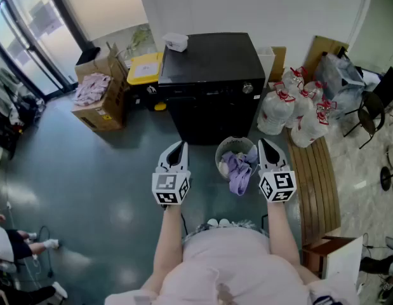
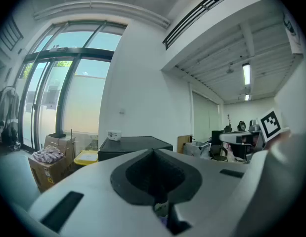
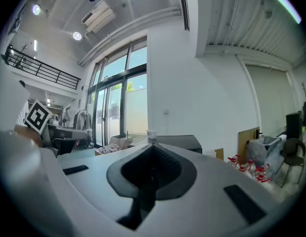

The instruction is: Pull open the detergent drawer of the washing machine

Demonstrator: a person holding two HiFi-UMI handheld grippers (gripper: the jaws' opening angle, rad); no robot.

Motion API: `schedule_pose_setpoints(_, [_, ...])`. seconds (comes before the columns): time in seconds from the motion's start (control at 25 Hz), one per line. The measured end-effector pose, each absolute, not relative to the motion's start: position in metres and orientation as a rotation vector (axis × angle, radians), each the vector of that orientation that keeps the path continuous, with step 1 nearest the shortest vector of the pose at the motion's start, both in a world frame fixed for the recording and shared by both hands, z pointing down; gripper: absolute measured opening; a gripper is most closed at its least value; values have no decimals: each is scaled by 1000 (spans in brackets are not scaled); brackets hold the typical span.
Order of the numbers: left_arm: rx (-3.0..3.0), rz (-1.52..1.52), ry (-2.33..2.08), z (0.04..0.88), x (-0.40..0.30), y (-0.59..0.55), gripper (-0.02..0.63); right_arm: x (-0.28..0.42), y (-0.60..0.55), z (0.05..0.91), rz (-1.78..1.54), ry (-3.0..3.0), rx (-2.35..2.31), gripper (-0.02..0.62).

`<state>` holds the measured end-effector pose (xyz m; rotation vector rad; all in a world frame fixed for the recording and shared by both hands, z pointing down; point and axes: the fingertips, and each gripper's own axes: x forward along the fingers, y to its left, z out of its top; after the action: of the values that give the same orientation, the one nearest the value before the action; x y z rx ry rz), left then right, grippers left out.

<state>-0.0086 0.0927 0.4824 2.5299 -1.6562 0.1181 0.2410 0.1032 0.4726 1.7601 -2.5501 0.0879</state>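
Observation:
The black washing machine (image 1: 209, 75) stands against the far wall, its front panel with a round knob (image 1: 247, 89) facing me. I cannot make out the detergent drawer on that panel. My left gripper (image 1: 178, 149) and right gripper (image 1: 267, 146) hover side by side well short of the machine, both shut and empty. Over the closed jaws in the left gripper view (image 2: 153, 152), the machine's top (image 2: 135, 144) shows in the distance. It is also far off past the shut jaws in the right gripper view (image 3: 153, 147), where the machine (image 3: 180, 141) sits behind them.
A round laundry basket (image 1: 223, 152) with purple cloth stands between the grippers and the machine. White tied bags (image 1: 291, 107) and a wooden bench (image 1: 313, 176) lie to the right. A yellow-lidded bin (image 1: 145, 68) and cardboard box (image 1: 98, 103) stand left. A small white tub (image 1: 176, 41) rests on the machine.

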Motion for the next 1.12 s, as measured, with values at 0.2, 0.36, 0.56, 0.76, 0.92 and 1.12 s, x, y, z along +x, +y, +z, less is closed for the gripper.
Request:
schedule_pose_setpoints(0.2, [2530, 116, -1656, 482, -4, 98, 26, 244, 109, 472, 93, -2551, 1759, 14])
schedule_pose_setpoints(0.36, [2531, 121, -1650, 482, -5, 97, 26, 241, 108, 471, 100, -2553, 1760, 14])
schedule_pose_setpoints(0.56, [2532, 127, -1645, 482, -5, 100, 26, 241, 112, 472, 113, -2554, 1764, 14])
schedule_pose_setpoints(0.76, [2534, 126, -1633, 486, -4, 103, 26, 240, 113, 477, 129, -2551, 1763, 14])
schedule_pose_setpoints(0.92, [2537, 109, -1609, 490, -3, 104, 26, 238, 112, 480, 148, -2553, 1749, 14])
schedule_pose_setpoints(1.12, [2517, 106, -1579, 496, 0, 107, 28, 235, 114, 484, 175, -2575, 1713, 15])
